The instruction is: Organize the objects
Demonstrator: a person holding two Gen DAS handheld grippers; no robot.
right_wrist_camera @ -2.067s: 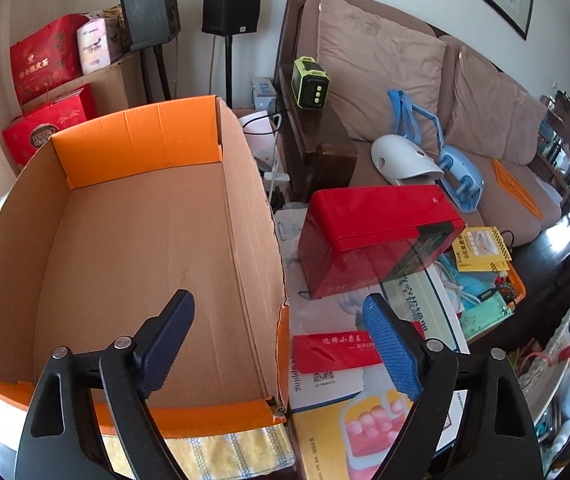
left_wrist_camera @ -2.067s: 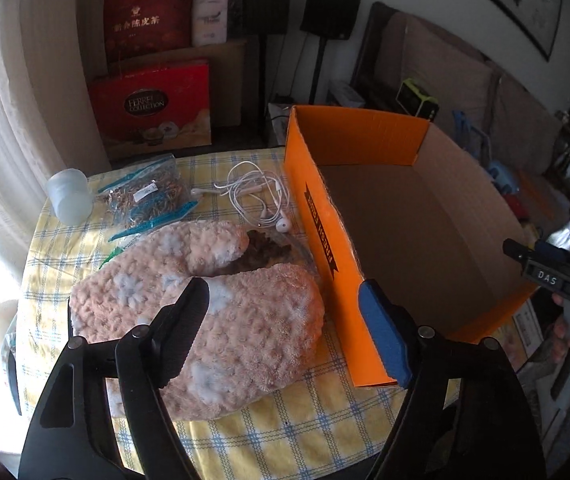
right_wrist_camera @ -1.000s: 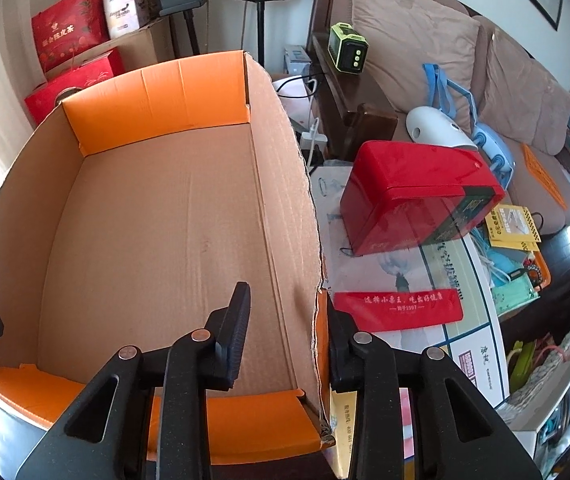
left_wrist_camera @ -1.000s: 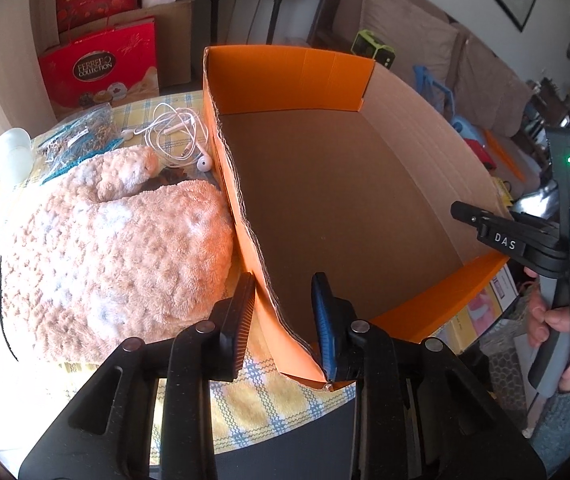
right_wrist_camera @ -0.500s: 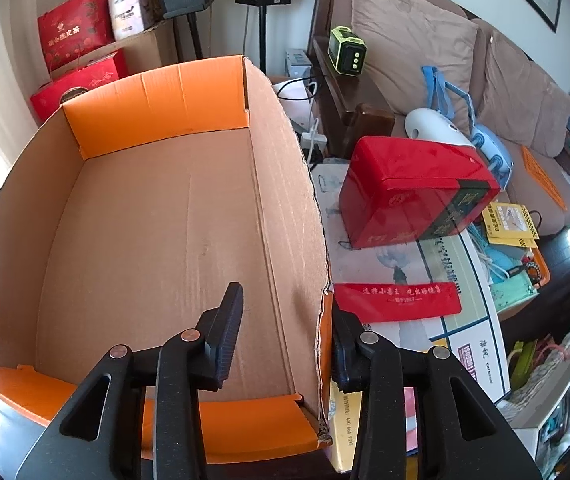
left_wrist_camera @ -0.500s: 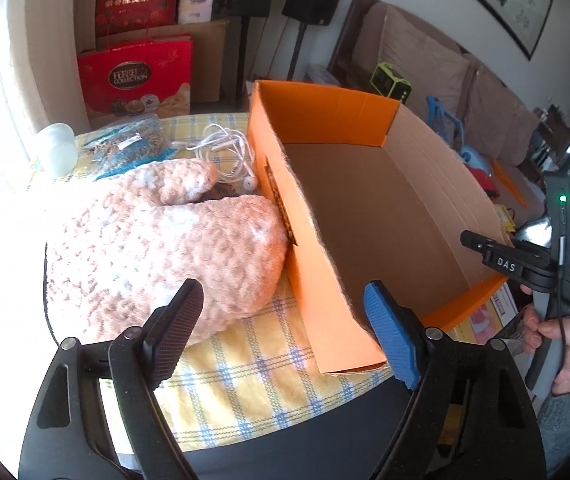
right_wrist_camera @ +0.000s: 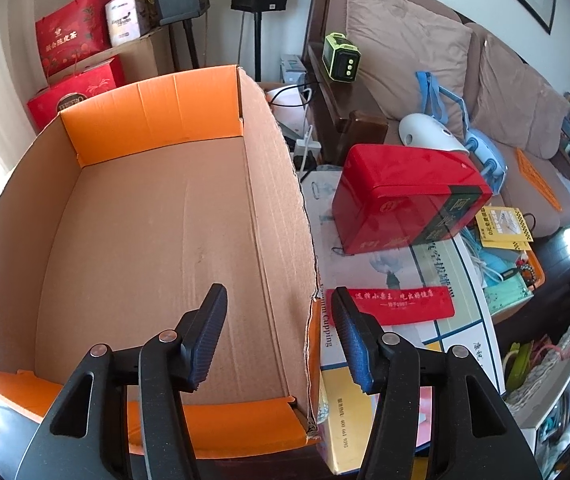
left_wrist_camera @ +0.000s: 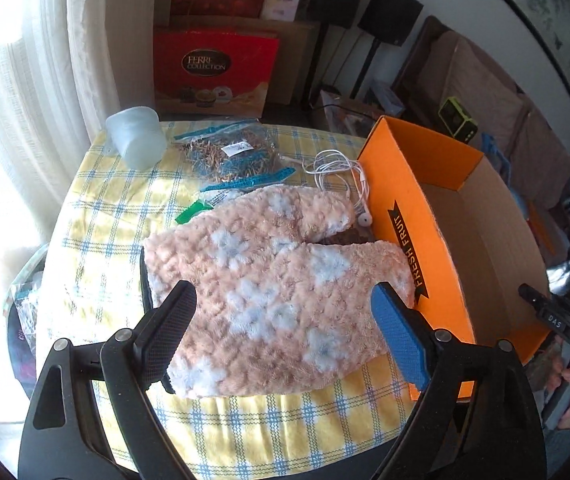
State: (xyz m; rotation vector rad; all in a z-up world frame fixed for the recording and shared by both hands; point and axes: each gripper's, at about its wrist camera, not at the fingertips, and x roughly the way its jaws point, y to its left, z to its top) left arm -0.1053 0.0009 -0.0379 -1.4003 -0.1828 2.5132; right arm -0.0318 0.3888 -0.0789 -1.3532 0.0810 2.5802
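Note:
An empty orange cardboard box (left_wrist_camera: 405, 208) stands on the yellow checked tablecloth (left_wrist_camera: 97, 216); its bare brown floor fills the right wrist view (right_wrist_camera: 157, 232). A fluffy pink pair of slippers (left_wrist_camera: 269, 280) lies left of the box, touching its wall. My left gripper (left_wrist_camera: 285, 320) is open and empty, just above the near end of the slippers. My right gripper (right_wrist_camera: 279, 332) is open, its fingers on either side of the box's right wall without gripping it. White earphones (left_wrist_camera: 341, 176), a bag of small items (left_wrist_camera: 233, 156) and a frosted cup (left_wrist_camera: 137, 136) lie behind the slippers.
A red tin (right_wrist_camera: 405, 196), a red packet (right_wrist_camera: 397, 304) and flat boxes sit right of the cardboard box. A sofa (right_wrist_camera: 445, 60) with clutter lies beyond. Red gift boxes (left_wrist_camera: 213, 68) and speakers stand behind the table. The other hand-held gripper (left_wrist_camera: 565, 320) shows at the far right.
Both grippers closed on the box walls, then let go. My left gripper opened, pulled back and swung left over the slippers. My right gripper has opened partway around the right wall.

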